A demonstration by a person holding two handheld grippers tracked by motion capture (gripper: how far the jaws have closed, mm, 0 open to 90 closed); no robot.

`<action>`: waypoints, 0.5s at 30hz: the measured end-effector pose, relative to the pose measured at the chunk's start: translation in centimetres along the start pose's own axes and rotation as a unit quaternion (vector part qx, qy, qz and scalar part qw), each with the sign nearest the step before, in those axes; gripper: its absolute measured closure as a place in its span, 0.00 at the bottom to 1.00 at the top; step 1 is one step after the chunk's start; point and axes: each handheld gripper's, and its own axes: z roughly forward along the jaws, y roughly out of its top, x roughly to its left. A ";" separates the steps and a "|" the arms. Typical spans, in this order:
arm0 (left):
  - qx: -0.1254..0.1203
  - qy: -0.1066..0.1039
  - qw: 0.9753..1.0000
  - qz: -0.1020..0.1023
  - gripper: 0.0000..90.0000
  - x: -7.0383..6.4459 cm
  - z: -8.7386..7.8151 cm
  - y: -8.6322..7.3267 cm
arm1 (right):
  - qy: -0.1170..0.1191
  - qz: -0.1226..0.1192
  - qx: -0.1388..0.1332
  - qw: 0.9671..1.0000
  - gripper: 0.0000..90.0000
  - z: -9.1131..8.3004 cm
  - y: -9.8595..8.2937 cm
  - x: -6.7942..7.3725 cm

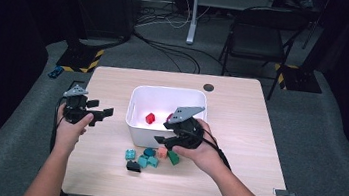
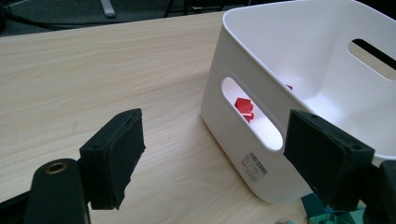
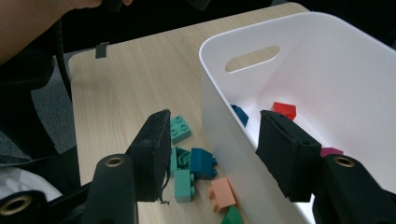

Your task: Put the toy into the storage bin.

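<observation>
Grippers Poised at White Bin, Bricks Scattered Before It

Bricks lie loose on the wooden table (image 1: 240, 116) as we work at a white bin (image 1: 135, 123) near its middle. The bin sits upright, mouth up, its long axis running left to right across the table, slotted handles on its two short ends. Inside it we see a red brick (image 1: 150, 118), with a dark blue brick (image 3: 240, 114) and a magenta one (image 3: 330, 151) close by on the bin floor.

Just in front of the near wall lies a small cluster of bricks: teal bricks (image 1: 147, 161), an orange brick (image 1: 162, 152), a green brick (image 1: 173, 158) and a black brick (image 1: 133, 166), most touching or nearly touching one another.

Our right gripper (image 1: 170, 139) hangs over the bin's near wall, jaws wide apart and empty; in the right gripper view one pad stands outside the wall above the cluster, the other inside the bin. The right hand (image 1: 201, 149) grips it from behind, forearm angled in from the lower right.

Our left gripper (image 1: 101, 112) hovers off the bin's left end, pointed at the handle slot, jaws wide apart and holding nothing. The left hand (image 1: 70, 128) wraps its body, forearm rising from the bottom edge.
</observation>
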 end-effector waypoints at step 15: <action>0.003 0.001 1.000 -0.001 0.22 0.0 0.0 0.0 | -0.021 0.032 0.012 0.999 0.49 1.3 -4.9 1.0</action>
